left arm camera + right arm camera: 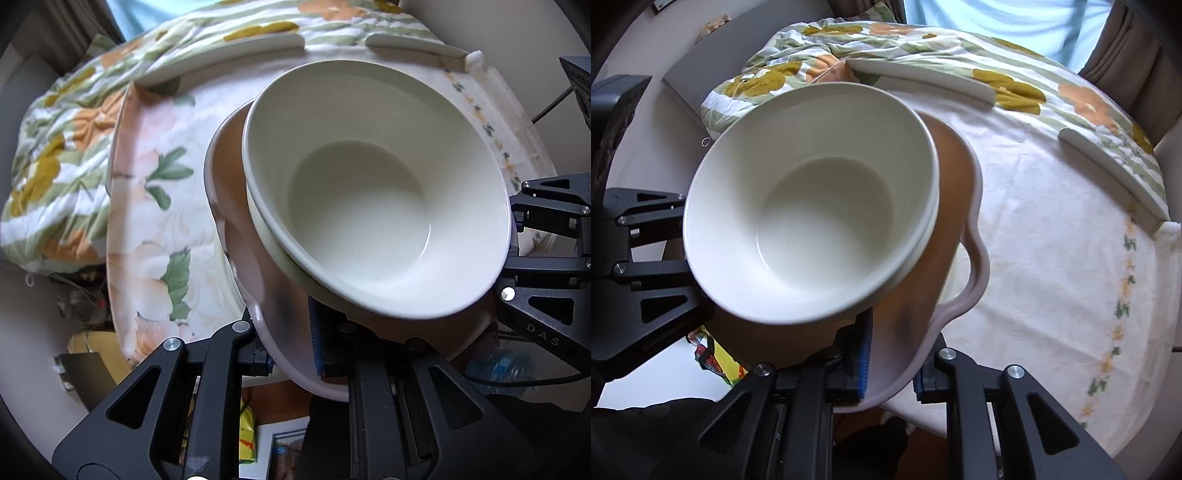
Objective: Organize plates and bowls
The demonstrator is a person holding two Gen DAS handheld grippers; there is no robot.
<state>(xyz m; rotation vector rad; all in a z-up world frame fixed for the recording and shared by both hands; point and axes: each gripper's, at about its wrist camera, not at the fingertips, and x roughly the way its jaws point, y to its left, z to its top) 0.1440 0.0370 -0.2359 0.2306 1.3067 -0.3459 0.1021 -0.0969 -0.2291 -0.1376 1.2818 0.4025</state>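
A cream bowl sits inside a pinkish scalloped plate, held tilted above the table edge. My left gripper is shut on the plate's rim, one blue pad above and one below. My right gripper is shut on the opposite rim of the same plate, with the bowl to its upper left. Each gripper shows at the side of the other's view. The bowl appears to be more than one nested; I cannot tell how many.
A round table with a floral cloth lies beyond. Two white plates lie at its far edge, also in the left wrist view. A quilt is bunched at the far side. Floor clutter lies below.
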